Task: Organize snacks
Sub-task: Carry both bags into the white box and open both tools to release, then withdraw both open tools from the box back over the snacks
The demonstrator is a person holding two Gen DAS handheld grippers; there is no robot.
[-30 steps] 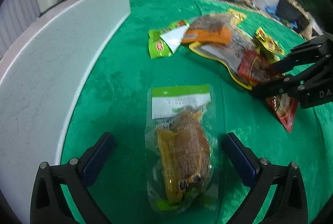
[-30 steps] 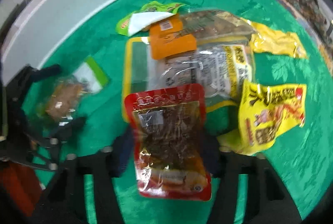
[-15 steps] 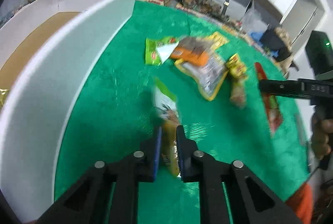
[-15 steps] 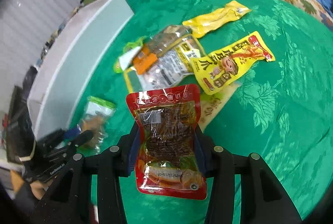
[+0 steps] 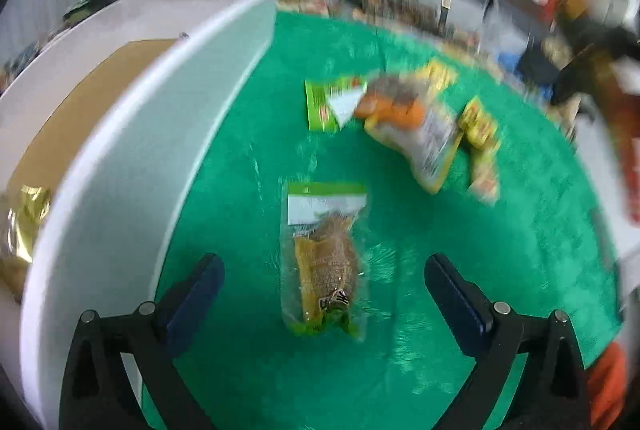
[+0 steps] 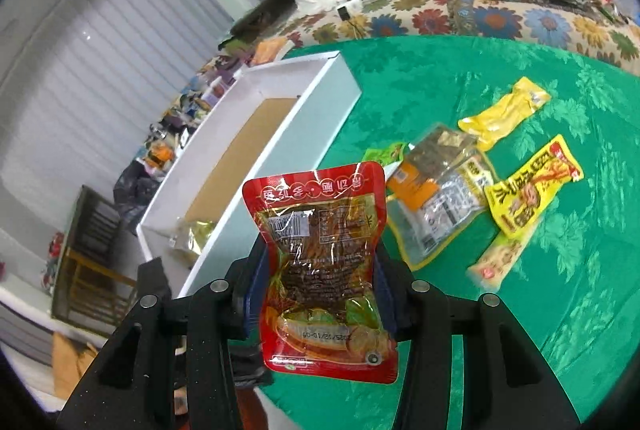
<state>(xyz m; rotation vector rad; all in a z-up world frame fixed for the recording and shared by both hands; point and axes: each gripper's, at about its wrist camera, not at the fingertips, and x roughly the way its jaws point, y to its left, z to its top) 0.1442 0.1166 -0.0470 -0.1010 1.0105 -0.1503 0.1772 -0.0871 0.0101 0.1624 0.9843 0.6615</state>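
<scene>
**A:** Progress? Right gripper [image 6: 320,286] clamps the red pouch [image 6: 322,262], raised beside the white box [image 6: 280,166], which holds one gold packet [image 6: 196,236].

**B:** Remaining: left gripper [image 5: 324,290], jaws opening, straddles a clear packet [image 5: 326,262] lying untouched; the snack pile [image 6: 460,190] waits ahead.

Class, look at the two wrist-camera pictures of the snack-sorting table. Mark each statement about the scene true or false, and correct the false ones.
1. The right gripper holds a red snack pouch. True.
2. The left gripper is clamped on the clear packet with the green header. False: its jaws are opening, and the packet lies on the green tablecloth between them, untouched.
3. The white box already holds a gold-coloured packet. True.
4. The tablecloth is blue. False: it is green.
5. Two yellow packets lie on the cloth, on the far side of the snack pile from the box. True.
</scene>
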